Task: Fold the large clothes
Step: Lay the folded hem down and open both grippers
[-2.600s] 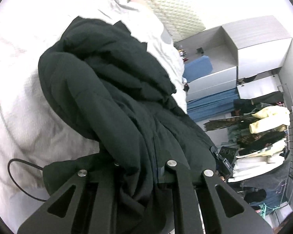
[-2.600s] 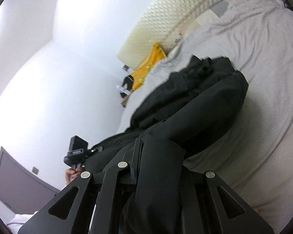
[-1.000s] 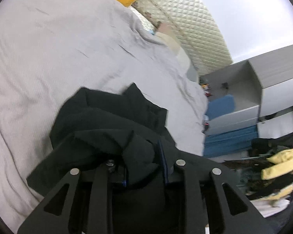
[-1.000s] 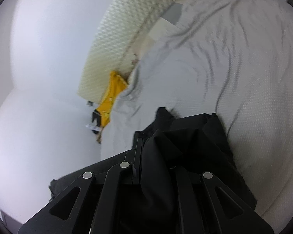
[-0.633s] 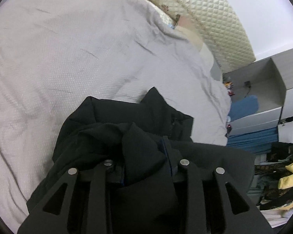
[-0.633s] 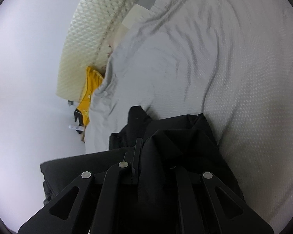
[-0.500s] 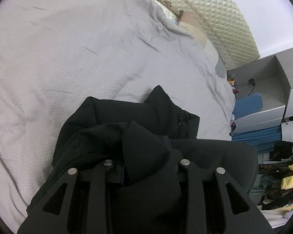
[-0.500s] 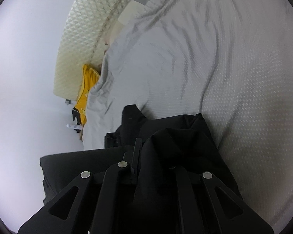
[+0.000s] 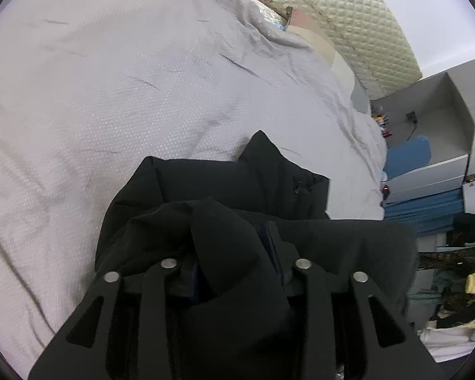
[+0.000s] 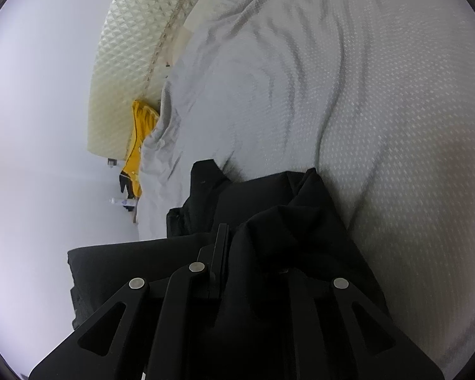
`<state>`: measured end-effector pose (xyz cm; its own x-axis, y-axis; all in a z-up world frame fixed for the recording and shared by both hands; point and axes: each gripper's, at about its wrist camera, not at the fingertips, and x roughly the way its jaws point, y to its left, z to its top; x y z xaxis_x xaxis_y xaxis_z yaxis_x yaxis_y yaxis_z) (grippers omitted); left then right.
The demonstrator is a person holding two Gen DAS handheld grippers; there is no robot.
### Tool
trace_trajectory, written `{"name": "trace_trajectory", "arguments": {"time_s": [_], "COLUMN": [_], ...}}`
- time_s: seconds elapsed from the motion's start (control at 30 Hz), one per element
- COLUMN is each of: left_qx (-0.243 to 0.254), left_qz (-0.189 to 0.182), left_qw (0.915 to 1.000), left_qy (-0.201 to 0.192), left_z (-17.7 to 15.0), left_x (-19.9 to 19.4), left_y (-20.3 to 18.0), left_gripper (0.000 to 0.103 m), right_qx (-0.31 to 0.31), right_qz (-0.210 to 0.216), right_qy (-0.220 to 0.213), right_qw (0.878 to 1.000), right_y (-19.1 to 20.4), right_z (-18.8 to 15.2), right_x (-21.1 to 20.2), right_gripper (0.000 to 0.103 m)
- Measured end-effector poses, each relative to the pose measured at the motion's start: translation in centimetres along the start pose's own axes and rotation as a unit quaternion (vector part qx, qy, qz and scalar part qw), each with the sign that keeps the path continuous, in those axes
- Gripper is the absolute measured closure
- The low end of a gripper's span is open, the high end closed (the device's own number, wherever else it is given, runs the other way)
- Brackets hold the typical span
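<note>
A black padded jacket (image 9: pixel 221 183) lies bunched on the pale grey bedspread (image 9: pixel 142 79), its collar end pointing up the bed. My left gripper (image 9: pixel 231 253) has a thick fold of it between its jaws. The jaws are opening, and the fold still fills the gap and touches both blue pads. In the right wrist view the same jacket (image 10: pixel 285 196) rests on the bedspread (image 10: pixel 364 95). My right gripper (image 10: pixel 253 253) is pinched on another fold and is just starting to open. Cloth hides its right fingertip.
A quilted cream headboard (image 9: pixel 348 15) stands at the head of the bed, with a yellow garment (image 10: pixel 139 133) beside it. Past the bed's right edge are grey shelves (image 9: pixel 443 120), a blue cushion (image 9: pixel 408 155) and a heap of clothes (image 9: pixel 459 269).
Both grippers have sunk toward the bed with the jacket, which now rests on the bedspread. The left jaws stand wider apart than before.
</note>
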<state>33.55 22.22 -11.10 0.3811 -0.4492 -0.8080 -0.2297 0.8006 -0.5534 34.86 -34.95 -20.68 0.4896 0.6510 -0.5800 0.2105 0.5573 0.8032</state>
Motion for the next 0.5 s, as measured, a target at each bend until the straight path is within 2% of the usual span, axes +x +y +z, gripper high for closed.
{"name": "trace_trajectory", "arguments": {"time_s": [0.03, 0.07, 0.1, 0.13, 0.2, 0.27, 0.37, 0.5], "left_qx": [-0.001, 0.001, 0.005, 0.010, 0.018, 0.039, 0.075, 0.139], "left_qz": [-0.003, 0.002, 0.014, 0.024, 0.032, 0.053, 0.090, 0.103], "left_qw": [1.0000, 1.0000, 0.9998, 0.9994, 0.9986, 0.9961, 0.9881, 0.9765], "left_qy": [-0.003, -0.007, -0.013, -0.022, -0.037, -0.059, -0.100, -0.129], "left_z": [-0.2, -0.4, -0.7, -0.9, -1.4, -2.2, -3.8, -7.0], "left_x": [-0.8, -1.6, -2.5, -3.6, -5.6, -7.9, -10.1, -10.6], "left_y": [0.2, 0.3, 0.3, 0.4, 0.7, 0.7, -0.2, -2.5], "left_gripper": [0.052, 0.038, 0.028, 0.026, 0.026, 0.026, 0.026, 0.026], "right_qx": [-0.005, -0.008, -0.014, -0.020, -0.043, -0.069, -0.114, -0.195], "right_qz": [0.000, -0.001, -0.006, -0.009, -0.030, -0.058, -0.097, -0.131], "right_qy": [0.002, 0.005, 0.005, 0.003, -0.009, -0.025, -0.057, -0.102], "right_qw": [1.000, 1.000, 1.000, 1.000, 0.999, 0.996, 0.987, 0.967], "right_y": [0.3, 0.5, 0.9, 1.2, 2.2, 3.5, 5.8, 9.8], "right_z": [-0.4, -0.7, -1.1, -1.4, -2.1, -2.7, -3.6, -6.2], "right_x": [-0.5, -1.0, -1.7, -2.2, -4.0, -5.6, -7.8, -9.9], "right_gripper": [0.089, 0.087, 0.083, 0.079, 0.069, 0.049, 0.049, 0.049]}}
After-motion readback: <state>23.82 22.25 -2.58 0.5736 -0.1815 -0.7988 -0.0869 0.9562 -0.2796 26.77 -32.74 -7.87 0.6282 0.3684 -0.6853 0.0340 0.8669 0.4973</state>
